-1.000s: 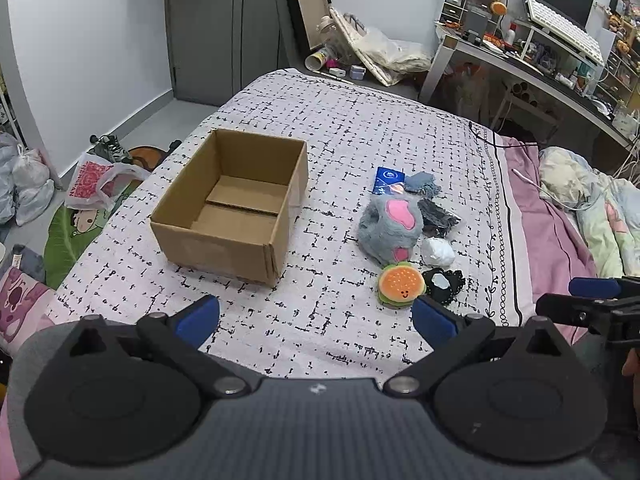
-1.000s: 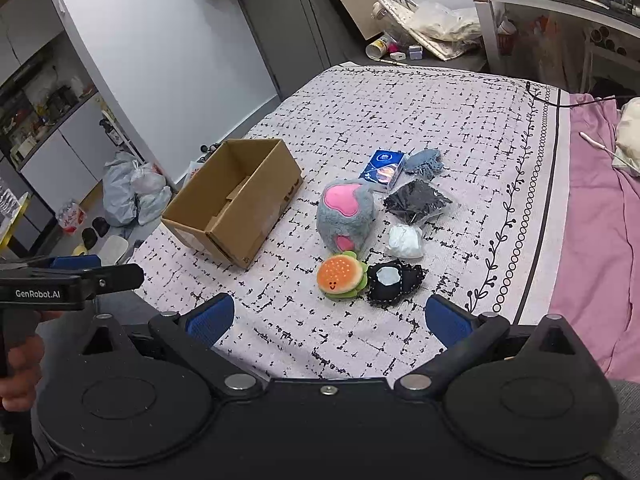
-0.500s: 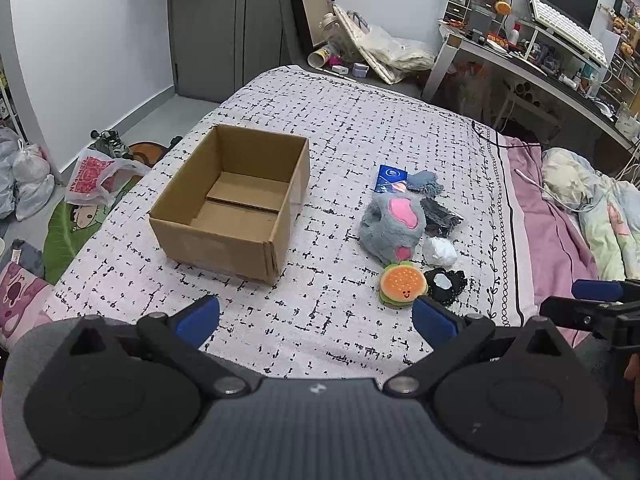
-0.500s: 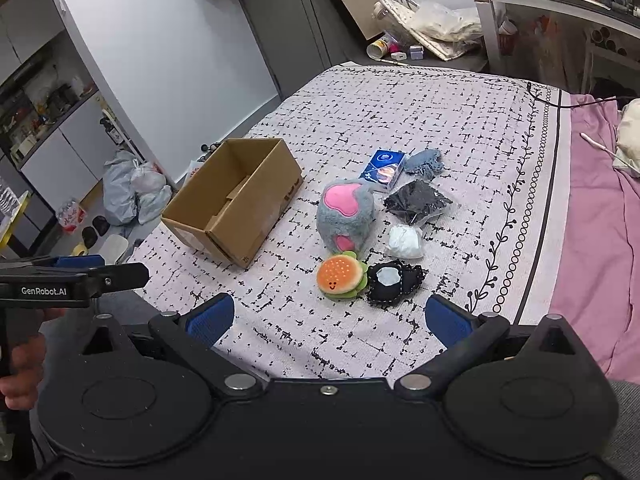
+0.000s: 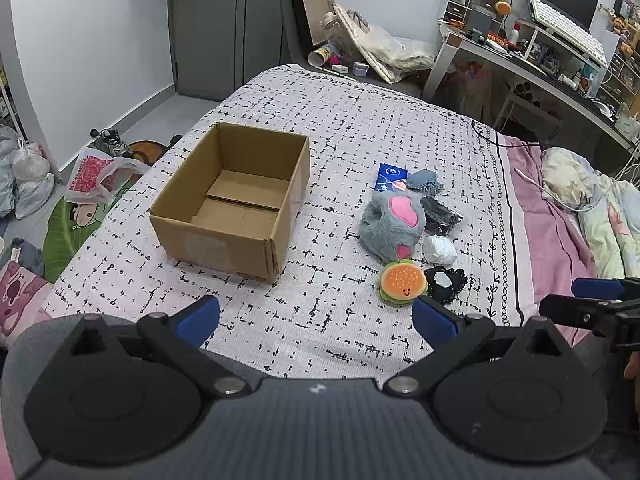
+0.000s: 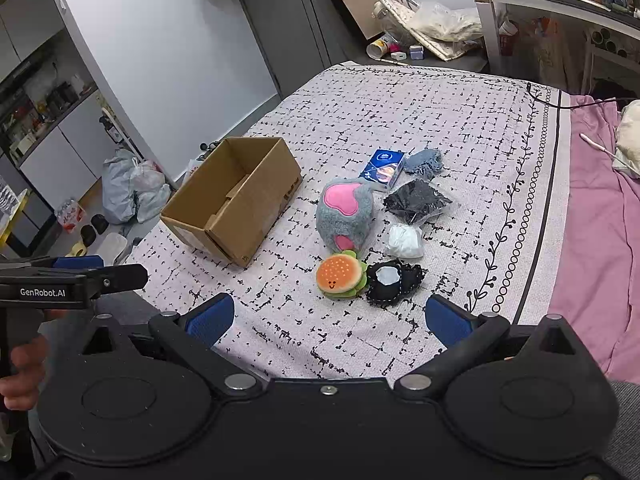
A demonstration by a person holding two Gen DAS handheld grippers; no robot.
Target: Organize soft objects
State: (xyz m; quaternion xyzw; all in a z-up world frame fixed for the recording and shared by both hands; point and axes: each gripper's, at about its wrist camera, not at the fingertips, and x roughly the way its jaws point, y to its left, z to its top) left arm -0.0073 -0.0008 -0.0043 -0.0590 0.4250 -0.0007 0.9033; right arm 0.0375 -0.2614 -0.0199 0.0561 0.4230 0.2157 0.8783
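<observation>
An open, empty cardboard box [image 5: 236, 200] [image 6: 236, 200] rests on the patterned bedspread [image 5: 328, 128]. To its right lies a cluster of soft items: a grey plush with pink patches [image 5: 390, 220] [image 6: 346, 216], a burger plush [image 5: 402, 282] [image 6: 340, 274], a black lacy piece [image 5: 444, 282] [image 6: 392, 282], a white bundle [image 5: 439, 250] [image 6: 404, 241], a dark bagged cloth [image 6: 416, 201], a grey-blue cloth [image 6: 424, 161] and a blue tissue pack [image 5: 390, 176] [image 6: 382, 168]. My left gripper [image 5: 316, 316] and right gripper [image 6: 330, 316] both hover open over the near bed edge, holding nothing.
A pink sheet [image 6: 592, 208] and crumpled bedding [image 5: 592, 204] lie right of the bedspread. Bags [image 5: 100, 178] and shoes sit on the floor at the left. A cluttered desk [image 5: 532, 60] stands at the back right. A hand [image 6: 20, 372] holds the left tool.
The left view has crept slightly forward and up toward the bed. The right gripper is nearly still. No object on the bed has moved.
</observation>
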